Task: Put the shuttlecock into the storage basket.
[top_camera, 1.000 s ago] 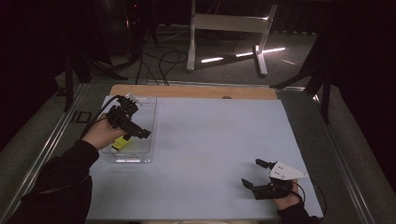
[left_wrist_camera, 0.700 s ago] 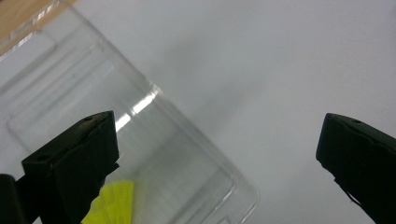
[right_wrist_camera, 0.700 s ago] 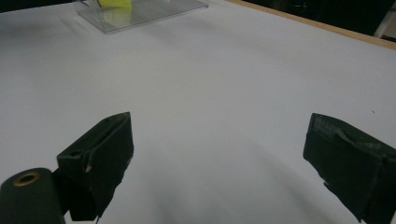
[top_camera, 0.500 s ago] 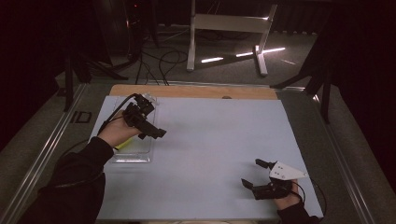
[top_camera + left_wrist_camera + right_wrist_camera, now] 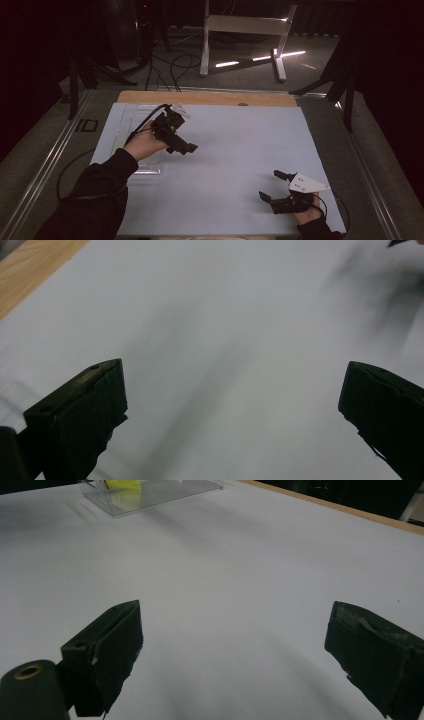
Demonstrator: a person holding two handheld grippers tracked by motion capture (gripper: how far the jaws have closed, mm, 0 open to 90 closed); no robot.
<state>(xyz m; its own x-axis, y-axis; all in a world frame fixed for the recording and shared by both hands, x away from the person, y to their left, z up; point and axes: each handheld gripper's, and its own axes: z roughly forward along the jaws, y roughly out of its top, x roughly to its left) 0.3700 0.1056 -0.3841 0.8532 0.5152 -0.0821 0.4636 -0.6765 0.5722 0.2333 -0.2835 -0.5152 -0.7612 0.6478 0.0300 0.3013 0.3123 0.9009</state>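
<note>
Your left tool (image 5: 181,145) is left of the middle in the high view, beside the clear tray (image 5: 126,125). Its jaws are wide apart and hold nothing. The yellow thing (image 5: 121,484), maybe a marker, lies in the tray at the top left of the right gripper view. Your right tool (image 5: 275,189) rests low on the desk (image 5: 240,135), open and empty, so it stays out of the way.

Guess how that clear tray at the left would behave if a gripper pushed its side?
The clear tray looks thin-walled and shallow, so it is probably light and stiff. Its flat base sits on the smooth white mat, so it would likely slide rather than tip. The yellow thing inside may shift.
</note>
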